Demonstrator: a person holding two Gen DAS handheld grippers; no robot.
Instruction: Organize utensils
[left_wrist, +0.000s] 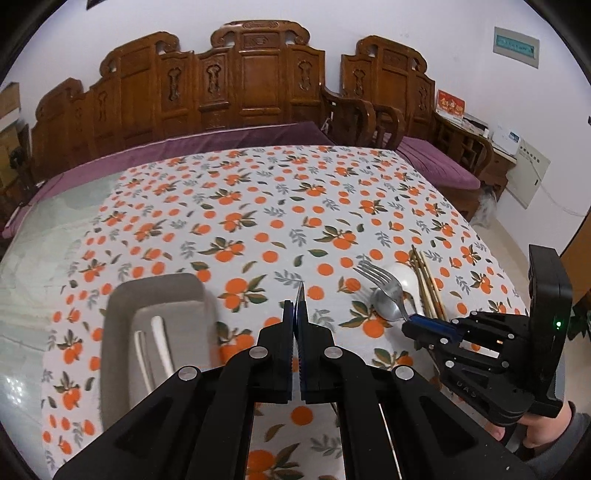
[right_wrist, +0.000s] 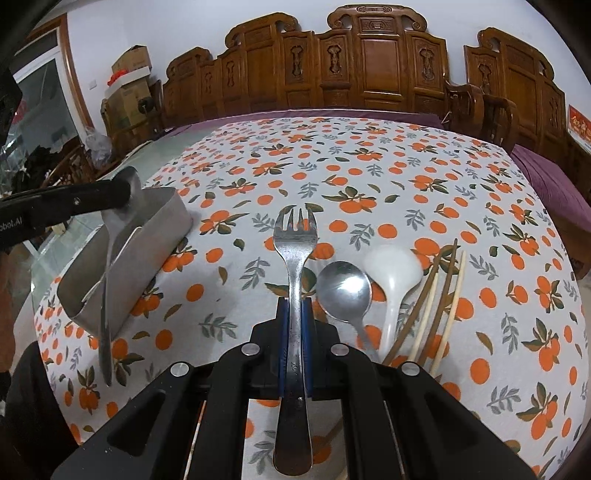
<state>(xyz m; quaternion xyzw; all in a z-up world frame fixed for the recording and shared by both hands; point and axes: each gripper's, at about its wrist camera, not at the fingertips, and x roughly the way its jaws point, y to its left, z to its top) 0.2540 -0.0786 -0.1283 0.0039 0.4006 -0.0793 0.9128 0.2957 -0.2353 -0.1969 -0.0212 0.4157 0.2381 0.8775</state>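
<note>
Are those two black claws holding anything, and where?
The right gripper clamps the fork mid-handle. The left gripper is shut on a knife, held by its blade.

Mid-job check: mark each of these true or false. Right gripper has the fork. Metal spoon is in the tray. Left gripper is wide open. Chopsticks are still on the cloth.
1. The right gripper is clamped on the fork: true.
2. The metal spoon is in the tray: false; it lies on the tablecloth beside the white spoon.
3. The left gripper is wide open: false; it is shut on a metal utensil.
4. The chopsticks lie on the tablecloth: true.
</note>
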